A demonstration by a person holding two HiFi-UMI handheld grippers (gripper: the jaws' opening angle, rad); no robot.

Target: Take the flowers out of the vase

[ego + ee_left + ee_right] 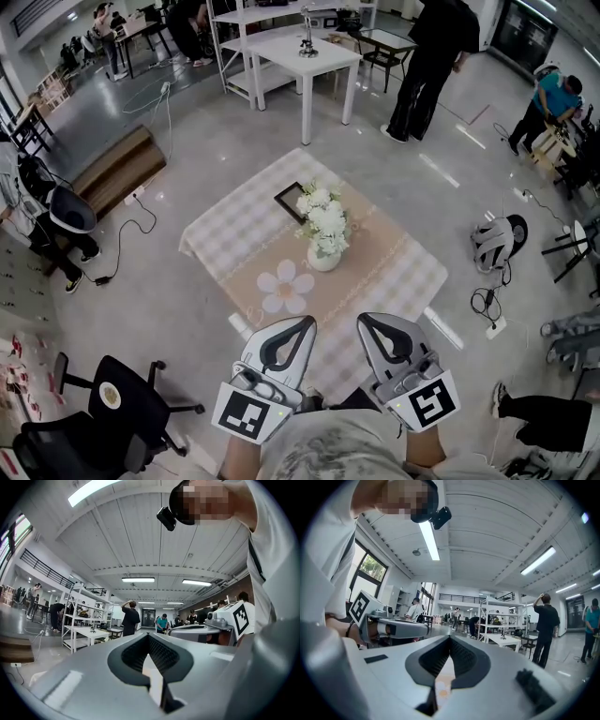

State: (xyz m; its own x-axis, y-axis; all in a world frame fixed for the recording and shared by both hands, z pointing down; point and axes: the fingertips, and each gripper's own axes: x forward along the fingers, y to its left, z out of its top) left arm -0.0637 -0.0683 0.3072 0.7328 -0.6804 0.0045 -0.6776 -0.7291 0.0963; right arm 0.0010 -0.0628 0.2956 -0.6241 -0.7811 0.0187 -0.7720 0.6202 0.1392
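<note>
White vase (324,257) on the surface (234,230) holds flowers (322,217), stems hidden; left gripper (306,322) and right gripper (366,320) closed, empty.

Grey moulded left gripper (307,322) and right gripper (362,319), black ribbed pads (133,654), white cubes (247,412) printed with black squares, pale mottled shirt (328,452).

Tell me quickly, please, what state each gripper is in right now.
Left gripper: closed, holding nothing.
Right gripper: closed, holding nothing.
</note>
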